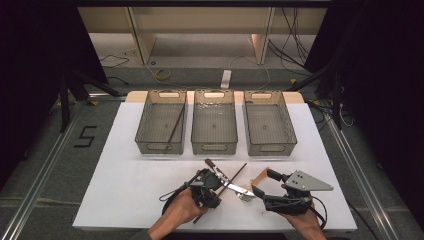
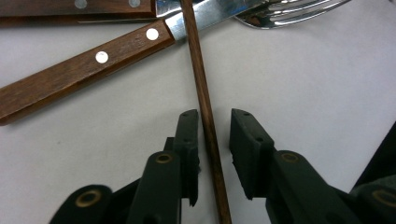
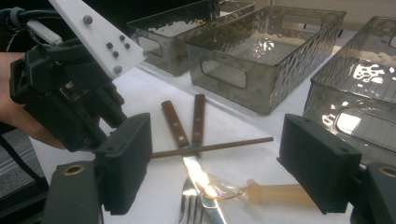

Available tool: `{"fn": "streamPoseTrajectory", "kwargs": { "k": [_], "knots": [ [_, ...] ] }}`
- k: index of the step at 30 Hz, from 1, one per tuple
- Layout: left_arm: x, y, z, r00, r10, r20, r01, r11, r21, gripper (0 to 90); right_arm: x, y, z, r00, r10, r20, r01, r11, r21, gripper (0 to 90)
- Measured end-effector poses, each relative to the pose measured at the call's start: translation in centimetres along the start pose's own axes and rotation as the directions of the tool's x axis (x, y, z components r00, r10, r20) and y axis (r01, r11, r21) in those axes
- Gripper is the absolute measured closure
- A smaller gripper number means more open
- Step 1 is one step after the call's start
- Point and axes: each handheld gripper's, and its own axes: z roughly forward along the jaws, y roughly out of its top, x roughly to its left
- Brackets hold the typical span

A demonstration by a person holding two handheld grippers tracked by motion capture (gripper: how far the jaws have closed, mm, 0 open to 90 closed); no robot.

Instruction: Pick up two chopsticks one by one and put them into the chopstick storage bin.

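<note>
Where cutlery lies: white table | beyond: three grey bins, floor cables

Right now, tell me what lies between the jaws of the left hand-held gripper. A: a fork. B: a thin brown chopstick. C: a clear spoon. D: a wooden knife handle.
B: in the left gripper view the thin brown chopstick runs up between the two jaws of the left hand-held gripper, with a narrow gap showing on its right side.
</note>
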Motion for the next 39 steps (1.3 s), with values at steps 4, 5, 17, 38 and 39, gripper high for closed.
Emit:
{"fn": "streamPoseTrajectory", "kwargs": {
  "k": [4, 5, 17, 38, 39],
  "knots": [
    [-0.2, 0.0, 0.0, 0.9995, 0.019, -0.024, -0.019, 0.9998, -0.002, 75.9, 0.0, 0.0, 0.0, 1.0000, 0.005, -0.003, -0.005, 1.0000, 0.003, 26.2],
    [-0.2, 0.0, 0.0, 0.9994, 0.021, -0.027, -0.021, 0.9998, -0.004, 77.0, 0.0, 0.0, 0.0, 1.0000, 0.002, -0.002, -0.002, 1.0000, 0.002, 26.2],
    [0.2, 0.0, 0.0, 0.9999, -0.004, -0.015, 0.004, 0.9999, -0.010, 84.3, 0.0, 0.0, 0.0, 1.0000, -0.001, -0.001, 0.001, 1.0000, 0.003, 26.3],
    [3.0, 0.2, -3.9, 0.9985, -0.050, 0.020, 0.052, 0.9920, -0.115, 84.6, -0.1, 0.0, -0.1, 1.0000, 0.005, -0.003, -0.005, 1.0000, -0.001, 26.3],
    [3.2, 0.2, -4.0, 0.9982, -0.057, 0.020, 0.059, 0.9910, -0.120, 84.6, -0.1, 0.0, -0.1, 1.0000, 0.005, -0.003, -0.005, 1.0000, 0.002, 26.2]
  ]
}}
